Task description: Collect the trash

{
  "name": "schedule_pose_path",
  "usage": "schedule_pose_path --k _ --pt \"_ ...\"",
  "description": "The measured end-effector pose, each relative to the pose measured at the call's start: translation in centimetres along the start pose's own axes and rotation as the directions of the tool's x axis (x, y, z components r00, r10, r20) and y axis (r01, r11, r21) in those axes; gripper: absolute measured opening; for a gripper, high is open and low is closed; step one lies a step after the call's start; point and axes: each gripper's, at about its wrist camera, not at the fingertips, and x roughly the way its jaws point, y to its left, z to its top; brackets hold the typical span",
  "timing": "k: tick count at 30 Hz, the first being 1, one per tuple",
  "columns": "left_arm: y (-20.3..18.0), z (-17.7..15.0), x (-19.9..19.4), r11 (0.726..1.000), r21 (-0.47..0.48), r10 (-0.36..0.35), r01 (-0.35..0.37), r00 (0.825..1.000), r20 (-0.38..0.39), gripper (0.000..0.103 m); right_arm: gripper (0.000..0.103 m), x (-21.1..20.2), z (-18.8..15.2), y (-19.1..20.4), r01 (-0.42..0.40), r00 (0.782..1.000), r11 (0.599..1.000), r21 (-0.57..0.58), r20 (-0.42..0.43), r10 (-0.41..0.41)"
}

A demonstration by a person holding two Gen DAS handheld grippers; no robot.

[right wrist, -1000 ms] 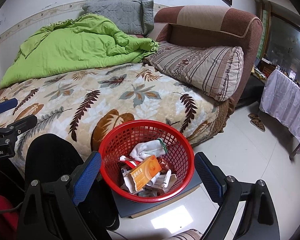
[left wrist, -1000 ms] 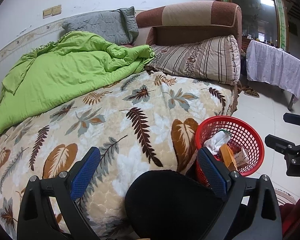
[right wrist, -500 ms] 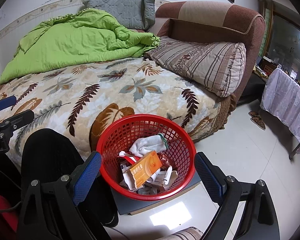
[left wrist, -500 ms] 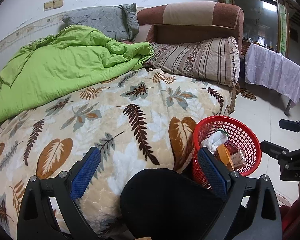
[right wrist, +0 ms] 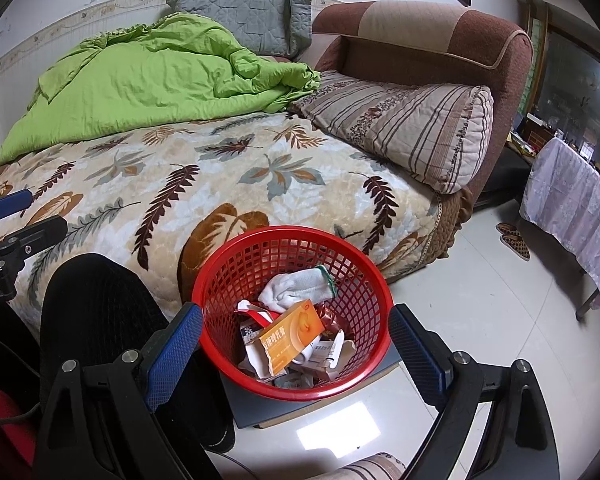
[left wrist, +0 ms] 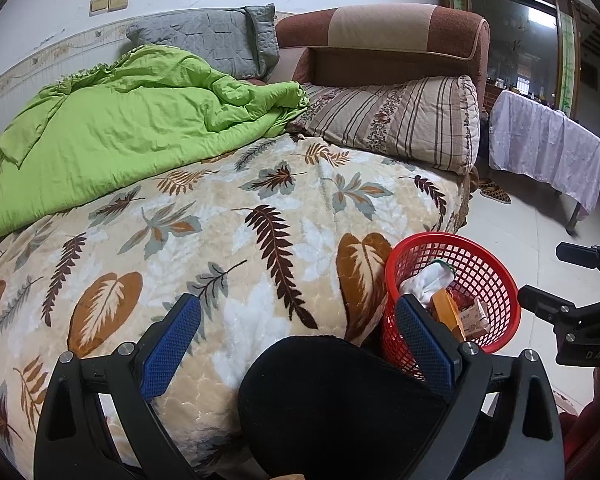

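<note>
Basket: red mesh basket stands on the floor against the bed, trash inside.
Handling: I judge it light, springy plastic; I'd pinch the rim.
Contents: orange carton, white glove, soft and light.
Tools: left gripper and right gripper both spread wide, empty.

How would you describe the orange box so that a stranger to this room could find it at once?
Start at the bed's leaf-patterned blanket; a red mesh basket sits against its near edge. The orange box lies inside among pale wrappers, below a white sock. It is the only orange thing there.
</note>
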Motion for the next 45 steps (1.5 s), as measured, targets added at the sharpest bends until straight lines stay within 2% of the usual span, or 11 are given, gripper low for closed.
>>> schedule_pose_path --k 25,28,32,35,37,39,42,45 --pt "-0.4 -0.1 0.1 1.000 -0.014 -0.016 0.016 1.000 0.001 0.097 0.096 0.2 0.1 0.4 0.007 1.000 1.000 -0.008 -0.004 -0.007" --pt "-0.3 -0.2 0.2 0.999 -0.034 -0.020 0.020 1.000 0.000 0.097 0.096 0.3 0.1 0.4 0.010 1.000 1.000 -0.019 0.003 -0.010" --pt "0.7 -0.1 0.0 0.996 -0.094 -0.007 0.007 1.000 0.001 0.097 0.096 0.2 1.1 0.3 0.020 0.998 0.999 -0.045 0.053 -0.017" --pt "3.0 0.1 -0.3 0.988 -0.155 0.027 -0.025 1.000 0.008 0.097 0.096 0.7 3.0 1.1 -0.024 0.997 0.997 -0.069 0.077 0.029" --pt "5.3 0.1 -0.4 0.977 -0.199 0.079 -0.076 0.997 0.011 0.097 0.096 1.5 4.8 2.4 -0.079 0.994 0.993 -0.090 0.073 0.086" --pt "7.9 -0.1 -0.6 0.954 -0.263 0.152 -0.147 0.988 -0.003 0.097 0.096 2.4 6.5 4.2 -0.127 0.988 0.986 -0.110 0.072 0.135" --pt "12.1 -0.6 -0.7 0.893 -0.352 0.278 -0.282 0.959 -0.061 0.097 0.097 4.8 9.6 7.9 -0.228 0.971 0.964 -0.137 0.041 0.235" --pt "16.5 -1.5 -0.4 0.821 -0.428 0.356 -0.378 0.925 -0.134 0.097 0.100 8.0 12.2 12.3 -0.328 0.944 0.934 -0.142 -0.024 0.328"
